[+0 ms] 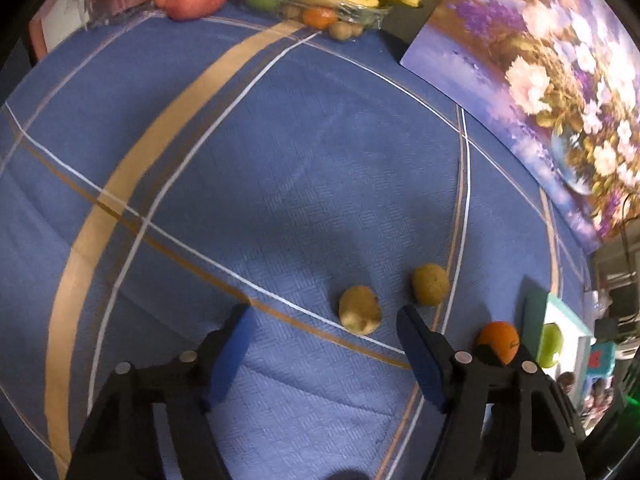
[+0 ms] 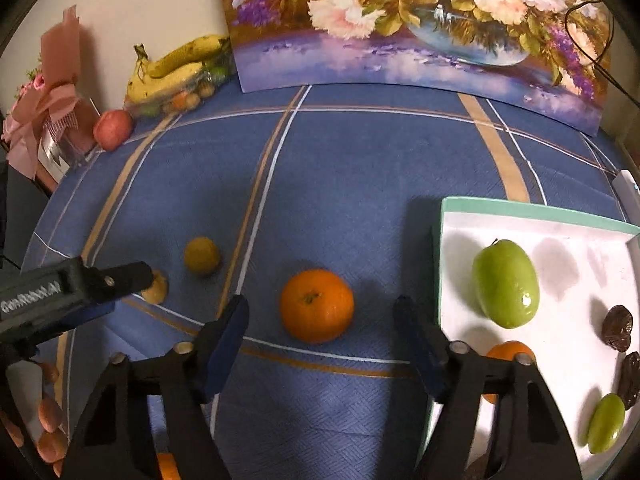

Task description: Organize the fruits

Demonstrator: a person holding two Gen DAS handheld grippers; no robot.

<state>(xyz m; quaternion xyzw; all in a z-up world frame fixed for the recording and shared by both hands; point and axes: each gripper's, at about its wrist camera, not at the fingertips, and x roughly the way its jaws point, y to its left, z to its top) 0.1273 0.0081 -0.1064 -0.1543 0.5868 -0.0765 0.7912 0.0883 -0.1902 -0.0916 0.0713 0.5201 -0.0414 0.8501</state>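
An orange (image 2: 317,306) lies on the blue cloth just ahead of my open, empty right gripper (image 2: 320,320), between its fingertips' line; it also shows in the left wrist view (image 1: 499,341). Two small brown fruits (image 1: 359,309) (image 1: 430,284) lie ahead of my open, empty left gripper (image 1: 324,330); the left gripper reaches in at the left of the right wrist view (image 2: 140,276), beside them. A white tray with a green rim (image 2: 532,210) at the right holds a large green fruit (image 2: 505,283), a small green one (image 2: 606,423), dark dried fruits (image 2: 618,328) and an orange partly hidden (image 2: 512,350).
A flower painting (image 2: 420,24) leans at the back. Bananas (image 2: 176,68) lie on a clear box of fruit with a red apple (image 2: 113,129) beside it at the back left. A pink bouquet (image 2: 44,112) stands far left. Orange-pink fruits (image 2: 50,432) sit at the lower left.
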